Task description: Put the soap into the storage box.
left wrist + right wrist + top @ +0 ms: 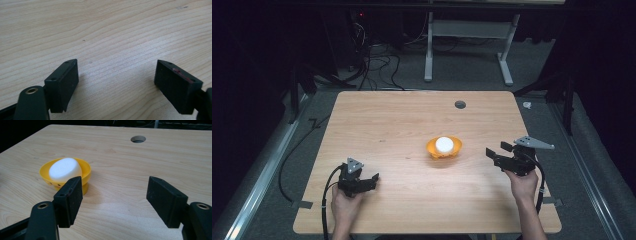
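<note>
Hiding part of yellow dish (pixel 86 173) (white soap (pixel 65 169) inside), right gripper (pixel 113 200) gaping, empty, left gripper (pixel 116 85) likewise.

table (pixel 402 125): light wood | cable hole (pixel 460 104): far side | desk frame (pixel 429 45): behind

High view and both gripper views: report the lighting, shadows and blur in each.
High view: bright pool on the table, surroundings nearly black, soap washed out. Left gripper view: even light, soft shadow beside the left tongs, near parts blurred. Right gripper view: yellow dish sharp, casting a faint shadow; the right tongs slightly soft.
</note>
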A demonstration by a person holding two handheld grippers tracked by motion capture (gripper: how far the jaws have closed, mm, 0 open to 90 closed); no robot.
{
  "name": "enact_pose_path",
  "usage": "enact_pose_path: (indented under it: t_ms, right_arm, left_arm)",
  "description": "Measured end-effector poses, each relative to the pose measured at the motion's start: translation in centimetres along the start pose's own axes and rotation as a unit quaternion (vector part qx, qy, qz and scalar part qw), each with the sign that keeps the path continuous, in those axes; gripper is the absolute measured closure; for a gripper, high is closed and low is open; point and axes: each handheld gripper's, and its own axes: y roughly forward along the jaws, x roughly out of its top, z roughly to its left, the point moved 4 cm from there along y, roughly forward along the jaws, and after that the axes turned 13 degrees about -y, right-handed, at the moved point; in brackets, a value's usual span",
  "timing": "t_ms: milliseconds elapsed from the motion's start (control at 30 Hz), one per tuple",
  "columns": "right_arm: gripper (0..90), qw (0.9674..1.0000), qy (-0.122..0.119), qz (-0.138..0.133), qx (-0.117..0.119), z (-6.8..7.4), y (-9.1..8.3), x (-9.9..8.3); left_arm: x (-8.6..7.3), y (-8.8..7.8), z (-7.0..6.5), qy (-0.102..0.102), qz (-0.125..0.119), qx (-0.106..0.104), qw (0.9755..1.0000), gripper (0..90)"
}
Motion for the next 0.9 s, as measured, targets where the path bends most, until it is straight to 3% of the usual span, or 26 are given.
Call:
enact_pose_path:
  t_ms: [567, 900]
  right_arm:
    - [30.2, 0.9998, 0.019, 0.008, 0.003, 0.1, 0.5, -2.1]
    - [30.3, 0.9995, 0.022, 0.018, 0.016, 0.9, 1.3, -3.1]
  left_arm:
    - [0.0, 0.0, 0.0, 0.000, 0.000, 0.000, 1.0000, 20.2]
    - [0.0, 0.0, 0.0, 0.000, 0.000, 0.000, 1.0000, 20.2]
